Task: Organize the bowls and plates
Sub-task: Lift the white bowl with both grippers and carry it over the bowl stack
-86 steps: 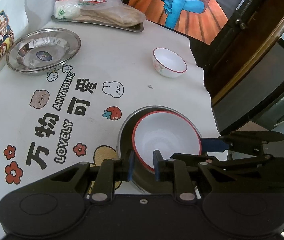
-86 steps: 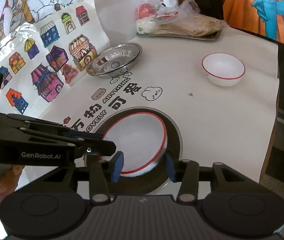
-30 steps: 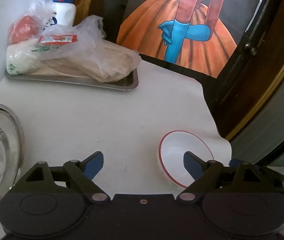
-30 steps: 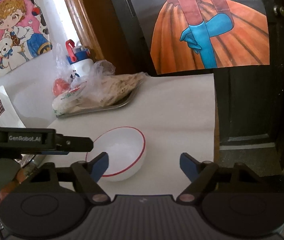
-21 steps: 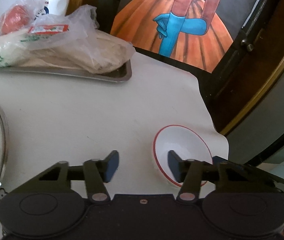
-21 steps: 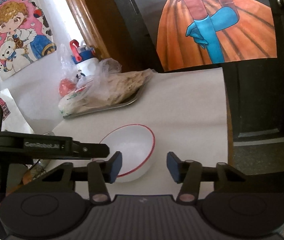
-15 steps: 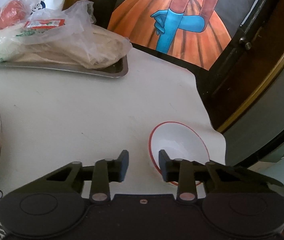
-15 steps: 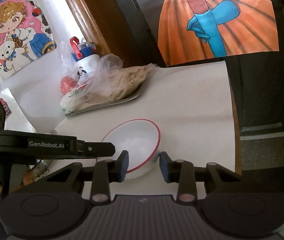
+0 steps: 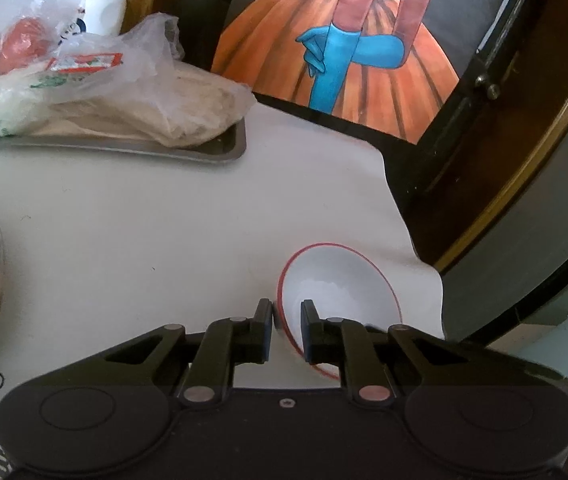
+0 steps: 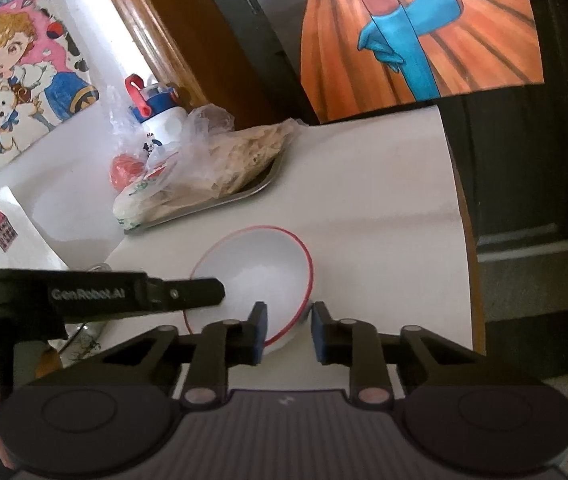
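Both your grippers have just been closing on the red-rimmed white bowl [image 9: 338, 292], leaving the stacked plates behind. Your left gripper [image 9: 287, 330] is pinching its left rim at lower centre of the frame; your right gripper [image 10: 287, 332] is clamping its right rim, on the white tablecloth [image 9: 144, 216].
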Demonstrator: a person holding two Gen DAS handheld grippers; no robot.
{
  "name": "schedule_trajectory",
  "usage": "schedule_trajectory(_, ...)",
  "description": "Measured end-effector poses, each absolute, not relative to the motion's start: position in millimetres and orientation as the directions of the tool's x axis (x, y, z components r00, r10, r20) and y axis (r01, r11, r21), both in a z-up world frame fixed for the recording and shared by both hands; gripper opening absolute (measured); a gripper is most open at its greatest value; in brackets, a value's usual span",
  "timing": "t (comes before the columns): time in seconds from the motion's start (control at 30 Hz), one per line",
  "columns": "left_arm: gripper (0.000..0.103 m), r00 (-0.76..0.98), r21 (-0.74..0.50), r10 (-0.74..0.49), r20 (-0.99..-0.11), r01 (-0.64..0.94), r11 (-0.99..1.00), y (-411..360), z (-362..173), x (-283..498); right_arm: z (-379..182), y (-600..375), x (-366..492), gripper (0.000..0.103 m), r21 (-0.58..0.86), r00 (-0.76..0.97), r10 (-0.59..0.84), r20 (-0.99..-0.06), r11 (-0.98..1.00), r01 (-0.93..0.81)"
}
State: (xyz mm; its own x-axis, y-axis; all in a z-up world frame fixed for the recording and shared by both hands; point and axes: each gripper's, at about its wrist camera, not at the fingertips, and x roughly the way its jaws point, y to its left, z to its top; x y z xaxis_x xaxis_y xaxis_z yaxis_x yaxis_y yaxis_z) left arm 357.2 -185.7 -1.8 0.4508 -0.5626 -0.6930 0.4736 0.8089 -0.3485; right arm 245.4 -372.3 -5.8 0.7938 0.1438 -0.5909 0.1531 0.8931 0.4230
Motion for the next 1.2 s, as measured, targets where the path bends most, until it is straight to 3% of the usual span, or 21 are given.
schedule_trajectory(0.3, 0.015, 0.459, -0.354, -0.560, -0.689, 0.461, 0.814, -177, 14, 337, 10, -371, 229, 0.018, 0.451, 0.806, 0.142, -0.574, 0.877, 0.166)
schedule_trajectory(1.2, 0.015, 0.540, -0.389, -0.577, -0.613, 0.430, 0.815, -108, 71, 222, 79, -307, 136, 0.017, 0.400, 0.841, 0.169, -0.515, 0.914, 0.061)
